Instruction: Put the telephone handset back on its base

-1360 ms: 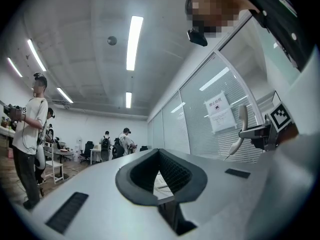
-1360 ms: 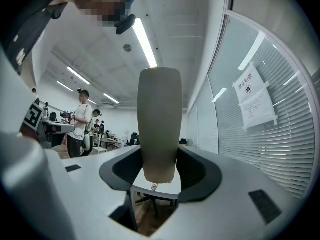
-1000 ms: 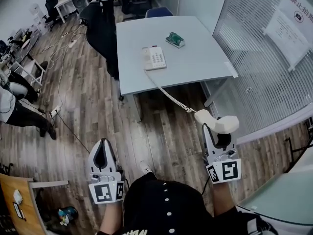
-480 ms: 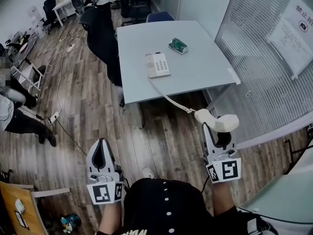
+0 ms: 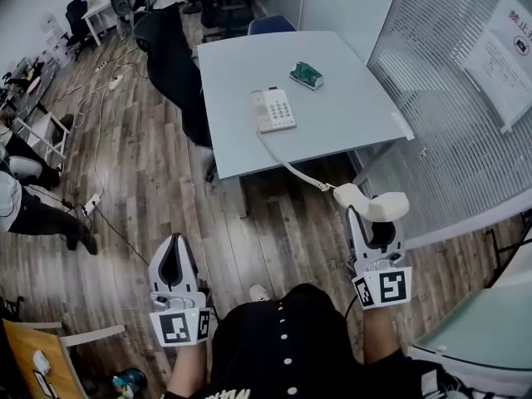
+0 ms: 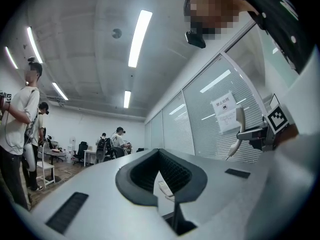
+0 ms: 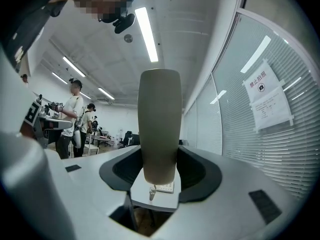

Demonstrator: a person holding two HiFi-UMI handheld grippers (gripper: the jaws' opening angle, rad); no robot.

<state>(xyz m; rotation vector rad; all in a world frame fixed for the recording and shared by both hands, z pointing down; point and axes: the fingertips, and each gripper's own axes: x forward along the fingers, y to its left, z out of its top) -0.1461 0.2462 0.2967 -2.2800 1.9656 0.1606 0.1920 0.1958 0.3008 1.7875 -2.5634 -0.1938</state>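
Handset off its base, gripped by the right tool; left tool clenched on nothing.
The left tool (image 5: 176,246), a white unit with dark jaw pads, hangs low over the brown wood-plank floor (image 5: 150,165); in the left gripper view its tips (image 6: 159,153) meet with nothing between them. Ahead, the white push-button telephone base (image 5: 274,110) lies flat on the pale grey rectangular tabletop (image 5: 349,98), with a small green packet (image 5: 307,75) near it, not touching. A white coiled cord (image 5: 291,169) runs from the base over the tabletop's near edge to the cream plastic telephone handset (image 5: 371,204). The right tool (image 5: 372,223) clamps that handset across its middle (image 7: 159,124), holding it above the floor, well apart from the base.
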